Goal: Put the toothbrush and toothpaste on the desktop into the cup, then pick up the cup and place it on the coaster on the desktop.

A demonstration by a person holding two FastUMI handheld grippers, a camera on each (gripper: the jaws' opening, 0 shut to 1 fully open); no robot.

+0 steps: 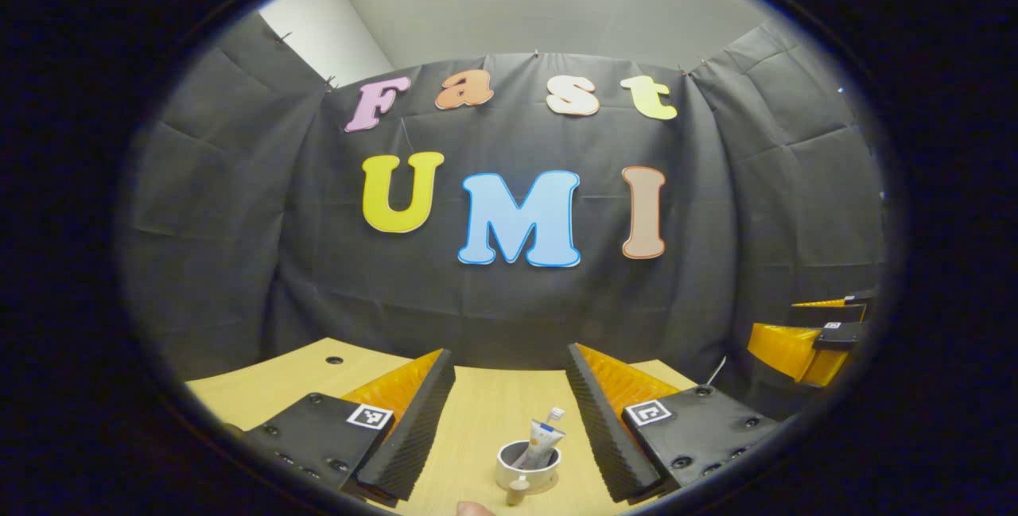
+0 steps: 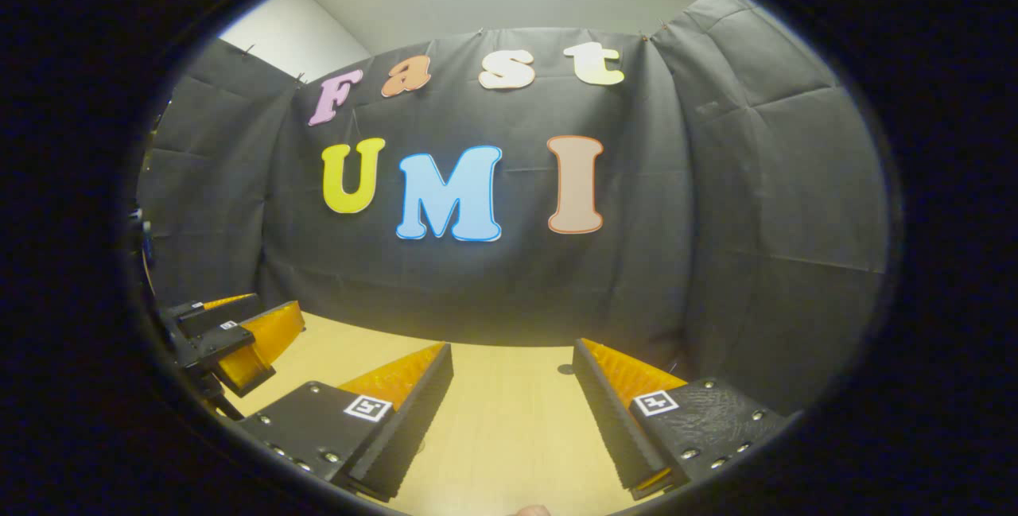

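A white cup [image 1: 528, 468] was seen standing on the wooden desktop [image 1: 270, 389], near, between the fingers of the left gripper [image 1: 509, 373], whose jaws were spread apart and touched nothing. A toothpaste tube [image 1: 543, 443] and a toothbrush [image 1: 554, 415] were already held upright in it. The right gripper [image 2: 513, 373] was likewise held with jaws apart over bare wood. Whether a coaster lay beneath the cup could not be told, so filling was judged complete and the placing left unsettled.
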